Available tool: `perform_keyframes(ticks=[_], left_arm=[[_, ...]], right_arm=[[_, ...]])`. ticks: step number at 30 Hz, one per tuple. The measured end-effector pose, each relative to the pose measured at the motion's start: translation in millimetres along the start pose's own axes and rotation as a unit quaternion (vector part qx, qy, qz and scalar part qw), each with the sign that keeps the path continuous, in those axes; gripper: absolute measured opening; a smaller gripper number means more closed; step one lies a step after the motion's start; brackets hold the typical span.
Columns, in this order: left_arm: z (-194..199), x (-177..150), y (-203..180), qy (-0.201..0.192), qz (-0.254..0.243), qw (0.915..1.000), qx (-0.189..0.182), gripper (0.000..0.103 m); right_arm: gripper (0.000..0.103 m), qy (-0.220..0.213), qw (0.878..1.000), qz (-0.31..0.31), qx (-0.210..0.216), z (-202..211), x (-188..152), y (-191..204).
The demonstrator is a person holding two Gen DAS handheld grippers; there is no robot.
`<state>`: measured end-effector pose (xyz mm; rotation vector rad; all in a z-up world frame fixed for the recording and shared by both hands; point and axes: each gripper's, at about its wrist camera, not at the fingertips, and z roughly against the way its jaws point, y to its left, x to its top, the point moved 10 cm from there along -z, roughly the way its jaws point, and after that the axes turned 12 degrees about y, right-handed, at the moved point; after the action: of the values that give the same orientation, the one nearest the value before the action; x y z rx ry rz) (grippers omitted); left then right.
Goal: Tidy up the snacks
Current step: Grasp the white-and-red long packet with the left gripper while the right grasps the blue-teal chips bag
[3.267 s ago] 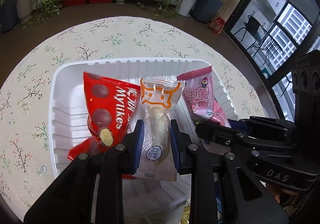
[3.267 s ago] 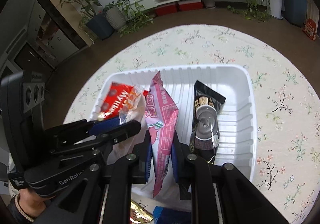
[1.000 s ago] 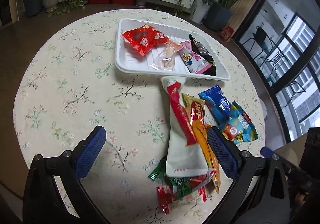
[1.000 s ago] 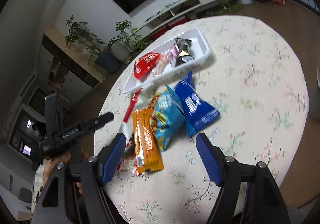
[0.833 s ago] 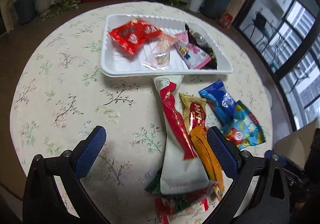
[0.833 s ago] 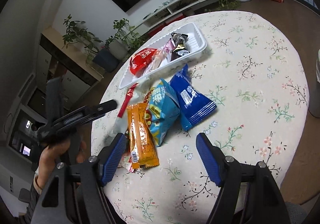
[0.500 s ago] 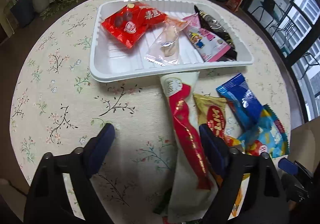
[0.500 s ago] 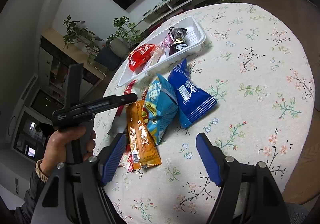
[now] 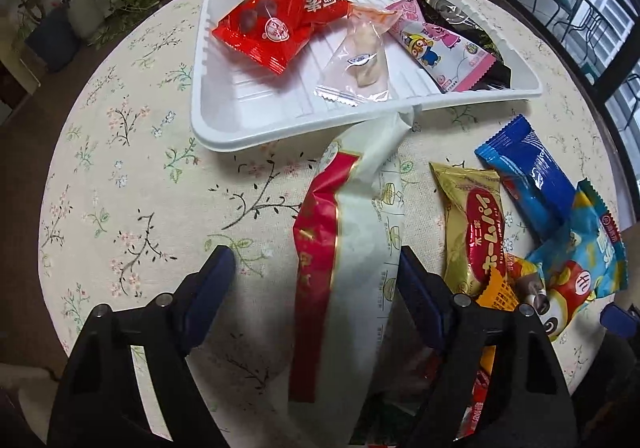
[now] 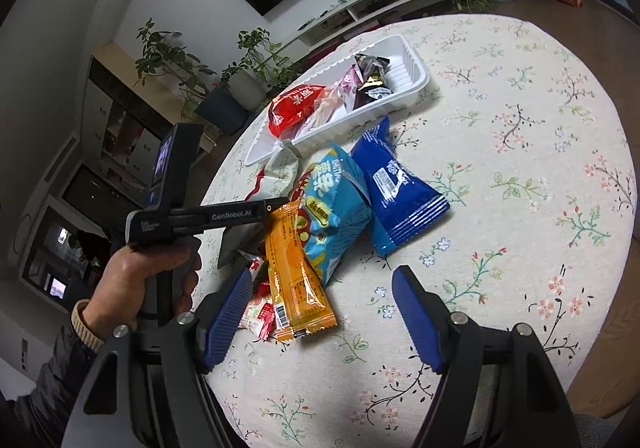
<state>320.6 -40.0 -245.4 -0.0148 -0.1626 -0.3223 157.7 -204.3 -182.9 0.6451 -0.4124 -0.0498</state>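
**Left gripper straddles the long white-and-red packet; four snacks already in the tray**

The left gripper [image 9: 316, 280] points steeply down at the counter [image 9: 132, 152] with its jaws apart, and they have just been closing. The long white-and-red packet [image 9: 352, 248] lies between them: the right-side pad sits against its edge, while the left-side pad stands clear over bare flowered cloth, so nothing is clamped yet. The far end of that packet touches the near rim of the white tray [image 9: 224, 136].

In the tray lie a red bag [image 9: 276, 24], a clear-wrapped pastry [image 9: 360, 60], a pink cartoon packet [image 9: 436, 44] and a black packet [image 9: 460, 20], side by side.

Just right of the long packet, loose on the cloth, lie a gold packet [image 9: 476, 224], a dark blue packet [image 9: 528, 184] and a light blue bag [image 9: 580, 260] overlapping one another, with an orange packet [image 10: 296, 268] at the near end of the heap.

The right gripper [image 10: 320, 308] hangs over the near side of the counter, jaws apart and empty, the orange packet just ahead of its left pad. From its view, a person's hand [image 10: 140, 268] grips the handle of the left gripper beside the heap.
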Motion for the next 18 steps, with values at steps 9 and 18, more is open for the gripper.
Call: perform_keyframes(ticks=[9, 18], left_arm=[[7, -1, -13, -0.015, -0.038, 0.9992, 0.005, 0.039], [14, -19, -1, -0.037, -0.011, 0.9986, -0.036, 0.028]], right_arm=[[0.075, 0.001, 0.998, 0.040, -0.049, -7, 6, 12], [0.064, 0.018, 0.999, -0.003, -0.045, -23, 21, 3]])
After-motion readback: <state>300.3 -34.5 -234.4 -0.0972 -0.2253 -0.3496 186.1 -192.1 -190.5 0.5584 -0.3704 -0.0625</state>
